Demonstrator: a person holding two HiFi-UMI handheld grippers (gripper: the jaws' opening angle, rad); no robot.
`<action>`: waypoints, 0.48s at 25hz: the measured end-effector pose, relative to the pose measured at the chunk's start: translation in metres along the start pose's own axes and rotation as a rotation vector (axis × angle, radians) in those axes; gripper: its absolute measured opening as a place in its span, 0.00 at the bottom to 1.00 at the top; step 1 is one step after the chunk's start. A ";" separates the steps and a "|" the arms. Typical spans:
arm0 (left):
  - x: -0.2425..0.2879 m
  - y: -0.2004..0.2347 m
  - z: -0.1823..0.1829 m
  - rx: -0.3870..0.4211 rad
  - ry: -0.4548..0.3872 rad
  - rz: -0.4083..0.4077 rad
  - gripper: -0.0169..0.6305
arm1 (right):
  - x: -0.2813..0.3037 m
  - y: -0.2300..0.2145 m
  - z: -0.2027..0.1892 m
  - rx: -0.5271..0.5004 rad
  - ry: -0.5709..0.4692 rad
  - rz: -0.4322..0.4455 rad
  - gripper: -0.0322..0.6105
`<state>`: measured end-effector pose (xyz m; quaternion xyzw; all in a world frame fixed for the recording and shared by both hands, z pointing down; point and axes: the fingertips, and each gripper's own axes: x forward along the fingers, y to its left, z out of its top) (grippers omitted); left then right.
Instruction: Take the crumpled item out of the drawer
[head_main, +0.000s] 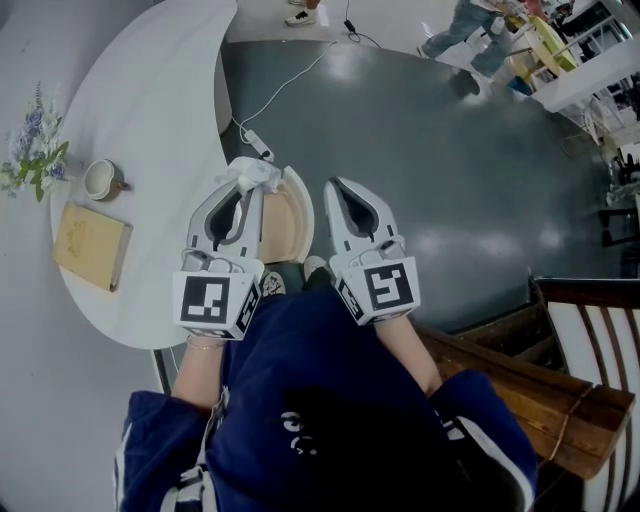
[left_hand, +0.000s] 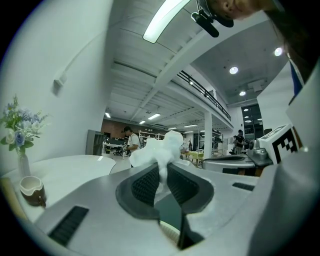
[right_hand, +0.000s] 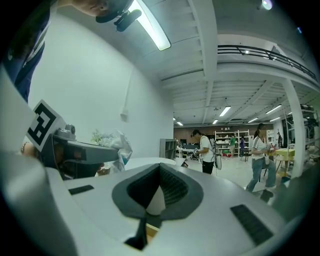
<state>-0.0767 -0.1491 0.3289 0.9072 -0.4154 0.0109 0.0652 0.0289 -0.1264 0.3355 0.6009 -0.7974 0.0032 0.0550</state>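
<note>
While the wad (left_hand: 161, 146) sits clamped in the left claw (left_hand: 161, 169), grip's basically sorted

Looks like crumpled white tissue or paper, so I'd guess it's near weightless and soft. It squashes rather than breaks, but a thin tail could tear or slip. The pads (left_hand: 144, 184) bite its lower part and the bulk puffs out past the tips, up in the air by the white surface (head_main: 150, 120). No drawer in view. The right claw (right_hand: 160, 170) is closed and empty.

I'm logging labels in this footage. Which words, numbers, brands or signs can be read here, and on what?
No text is readable.
The cube on the left gripper and the cube on the right gripper: black square markers, no letters.
White print on the dark blue top: too small to read.
Tan book: cover too blurred to read.
</note>
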 end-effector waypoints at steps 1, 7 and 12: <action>0.000 0.000 -0.001 -0.006 0.005 0.005 0.10 | -0.001 0.000 0.000 -0.005 0.000 0.001 0.06; -0.004 -0.004 -0.005 -0.018 0.016 0.015 0.10 | -0.007 0.000 -0.001 -0.008 0.001 -0.001 0.06; -0.007 -0.011 -0.005 -0.012 0.012 0.011 0.10 | -0.014 0.001 -0.002 -0.013 0.003 -0.003 0.06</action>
